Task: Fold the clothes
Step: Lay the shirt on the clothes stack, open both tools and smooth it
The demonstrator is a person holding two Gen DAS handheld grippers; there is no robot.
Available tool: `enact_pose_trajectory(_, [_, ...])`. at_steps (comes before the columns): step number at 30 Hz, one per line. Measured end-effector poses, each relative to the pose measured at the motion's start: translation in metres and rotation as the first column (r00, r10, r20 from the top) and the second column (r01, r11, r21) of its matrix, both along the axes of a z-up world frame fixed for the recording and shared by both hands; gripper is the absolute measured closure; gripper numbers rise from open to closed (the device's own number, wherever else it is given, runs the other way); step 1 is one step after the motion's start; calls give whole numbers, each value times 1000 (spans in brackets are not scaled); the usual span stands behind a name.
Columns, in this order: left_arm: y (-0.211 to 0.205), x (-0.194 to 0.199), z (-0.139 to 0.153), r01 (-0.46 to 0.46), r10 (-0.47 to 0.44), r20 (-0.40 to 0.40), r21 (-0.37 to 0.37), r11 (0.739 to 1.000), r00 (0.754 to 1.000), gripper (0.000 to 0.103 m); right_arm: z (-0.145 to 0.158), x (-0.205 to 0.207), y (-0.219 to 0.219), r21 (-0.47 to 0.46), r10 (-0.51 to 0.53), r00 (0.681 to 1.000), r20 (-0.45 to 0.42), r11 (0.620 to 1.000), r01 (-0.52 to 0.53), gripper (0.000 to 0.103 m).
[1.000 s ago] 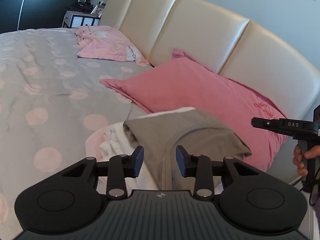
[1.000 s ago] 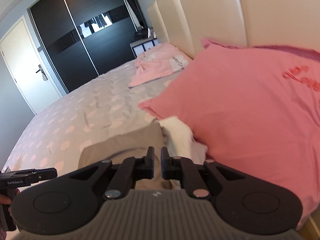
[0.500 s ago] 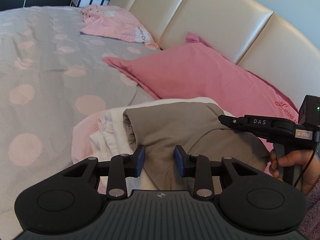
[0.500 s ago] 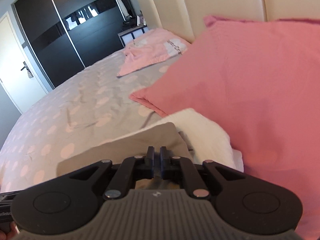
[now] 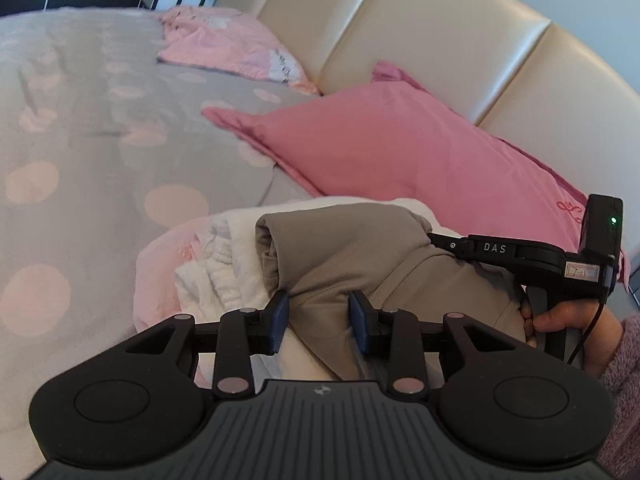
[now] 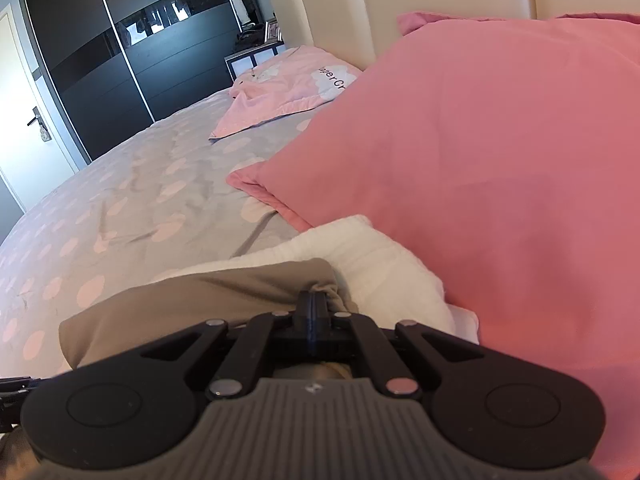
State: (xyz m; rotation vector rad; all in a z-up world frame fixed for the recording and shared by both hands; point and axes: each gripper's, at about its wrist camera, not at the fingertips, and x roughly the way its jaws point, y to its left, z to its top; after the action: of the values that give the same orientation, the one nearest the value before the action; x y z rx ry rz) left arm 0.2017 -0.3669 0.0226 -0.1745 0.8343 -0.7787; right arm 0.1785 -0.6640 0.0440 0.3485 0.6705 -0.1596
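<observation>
1. My left gripper (image 5: 319, 322) has its blue pads partly apart with a bunched fold of the taupe garment (image 5: 352, 256) filling the gap between them; the cloth meets both pads, so I read it as pinched.
2. My right gripper (image 6: 313, 309) has just finished closing — its fingers are pressed together at the garment's far edge, and the fabric puckers right at the tips, so a thin bit of cloth looks caught there.
3. In the left wrist view the right gripper (image 5: 436, 239) reaches in from the right, tip at the garment's corner, with a hand (image 5: 568, 326) on its handle and a fuzzy mauve sleeve (image 5: 624, 364) behind.
4. The garment lies rumpled on top of a pile of white clothes (image 6: 380, 260) — with a pale pink piece (image 5: 160, 268) underneath at the left.
5. The pile sits on the grey bedspread (image 5: 80, 128) with pink dots, just beside a big pink pillow (image 5: 400, 148).
6. A lighter pink pillow (image 6: 288, 88) lies farther up, against the cream headboard (image 5: 420, 32).
</observation>
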Motion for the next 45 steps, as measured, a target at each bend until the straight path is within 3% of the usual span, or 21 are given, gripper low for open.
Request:
enact_pose_trajectory(5, [6,-20,25,21,-21,69,-4,1000,997,73,23,-18,2,33,-17,999,50,999,15,97])
enact_pose_trajectory(8, [7,-42,36,61,-61,121,1,998,991,62,41,-37,11,-11,6,997,82,1000,-5,85])
enact_pose_trajectory(14, [3,-88,42,128,-137,194,62,990,971,63,69,-82,27,-102,68,989,128,993,-55,84])
enact_pose_trajectory(20, [-2,-99,30,176,-194,158,123,977,968,65,61,-116,43,-128,130,988,85,985,-119,85])
enact_pose_trajectory(22, [-5,-95,24,171,-190,139,140,975,972,65,46,-116,46,-152,121,992,30,982,-115,85])
enact_pose_trajectory(28, [4,-94,12,164,-179,89,153,975,980,65,28,-118,44,-125,95,996,-1,988,-94,86])
enact_pose_trajectory(36, [26,-110,42,133,-147,95,140,981,985,65,59,-134,60,-122,105,994,12,987,-103,83])
enact_pose_trajectory(43, [62,-136,78,105,-129,164,148,983,978,62,101,-157,105,-105,183,983,6,978,-181,75])
enact_pose_trajectory(45, [77,-144,88,94,-123,186,156,983,975,61,113,-166,126,-110,222,975,16,969,-219,64])
